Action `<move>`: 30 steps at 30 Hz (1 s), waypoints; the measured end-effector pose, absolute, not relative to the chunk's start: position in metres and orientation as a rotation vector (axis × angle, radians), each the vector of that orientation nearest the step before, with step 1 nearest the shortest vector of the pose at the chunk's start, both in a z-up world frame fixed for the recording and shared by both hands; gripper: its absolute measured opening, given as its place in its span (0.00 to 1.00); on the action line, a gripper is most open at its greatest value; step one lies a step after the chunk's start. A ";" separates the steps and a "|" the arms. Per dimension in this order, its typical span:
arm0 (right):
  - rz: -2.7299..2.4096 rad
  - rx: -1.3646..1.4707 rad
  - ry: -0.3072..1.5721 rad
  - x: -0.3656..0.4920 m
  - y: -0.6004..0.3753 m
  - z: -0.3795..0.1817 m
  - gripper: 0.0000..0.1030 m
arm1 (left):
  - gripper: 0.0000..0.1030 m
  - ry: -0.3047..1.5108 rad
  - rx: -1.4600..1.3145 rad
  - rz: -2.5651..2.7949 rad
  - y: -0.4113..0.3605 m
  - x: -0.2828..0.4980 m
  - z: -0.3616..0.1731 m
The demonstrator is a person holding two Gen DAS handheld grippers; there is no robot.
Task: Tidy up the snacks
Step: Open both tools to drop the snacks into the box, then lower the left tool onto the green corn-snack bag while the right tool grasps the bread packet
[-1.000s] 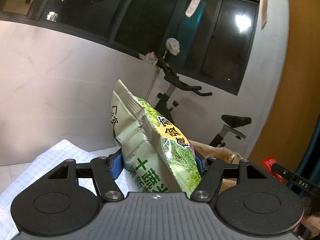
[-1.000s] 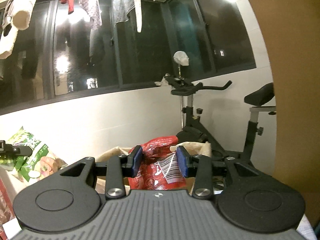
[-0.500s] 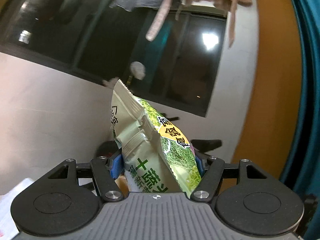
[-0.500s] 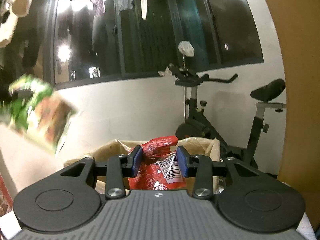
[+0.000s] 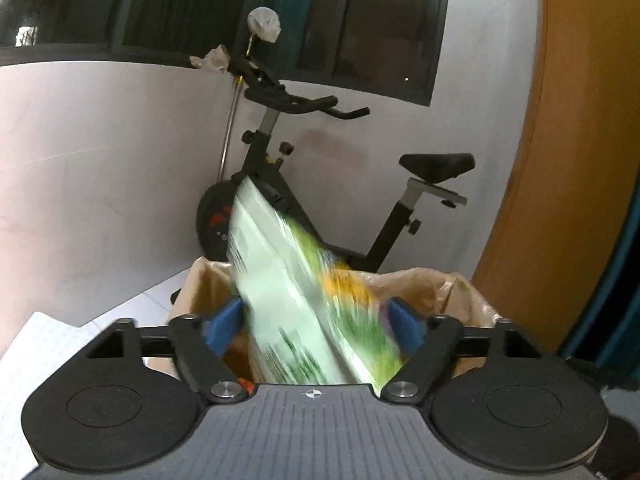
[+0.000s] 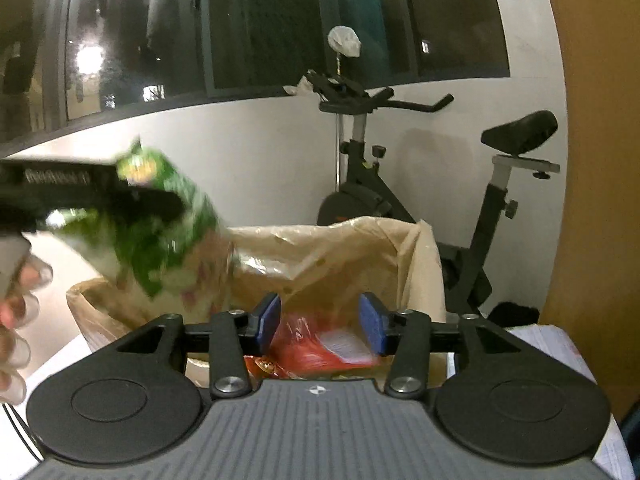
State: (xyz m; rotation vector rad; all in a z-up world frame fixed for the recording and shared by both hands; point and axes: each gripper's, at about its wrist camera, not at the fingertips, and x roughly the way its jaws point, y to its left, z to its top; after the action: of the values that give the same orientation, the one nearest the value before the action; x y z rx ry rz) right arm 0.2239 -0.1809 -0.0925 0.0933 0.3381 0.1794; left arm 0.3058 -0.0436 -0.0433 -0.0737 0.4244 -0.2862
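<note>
A green snack bag (image 5: 304, 304), blurred by motion, sits between the fingers of my left gripper (image 5: 316, 326) above a box lined with a tan plastic bag (image 5: 452, 292). The jaws look wider apart than before, and the bag seems to be slipping loose. The right wrist view shows the same green bag (image 6: 160, 232) over the box's left side (image 6: 320, 256). My right gripper (image 6: 319, 322) is open over the box. A red snack bag (image 6: 320, 352) lies below it inside the box, no longer held.
An exercise bike (image 5: 288, 168) stands behind the box against a white wall. An orange wall (image 5: 568, 160) is at the right. A checked cloth (image 5: 36, 344) covers the surface at the left. The person's hand (image 6: 16, 312) shows at the left edge.
My right gripper opened and the red bag dropped into the box. My left gripper swung over the box, its jaws widened, and the green bag is sliding.
</note>
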 end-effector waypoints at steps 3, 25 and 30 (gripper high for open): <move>0.176 0.113 0.332 0.220 -0.184 -0.091 0.56 | 0.90 0.409 -0.059 -0.277 -0.036 0.299 -0.045; 0.157 0.186 0.221 0.130 -0.213 -0.053 0.56 | 0.89 0.307 -0.048 -0.159 0.085 0.228 0.013; 0.151 0.187 0.243 0.109 -0.215 -0.064 0.56 | 0.89 0.354 -0.061 -0.172 0.090 0.202 -0.001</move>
State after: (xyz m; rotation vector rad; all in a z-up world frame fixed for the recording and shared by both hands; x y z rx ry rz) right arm 0.1092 -0.2147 -0.0642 0.1874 0.2427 0.1510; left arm 0.2024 0.0904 -0.0012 -0.0612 0.3536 -0.1722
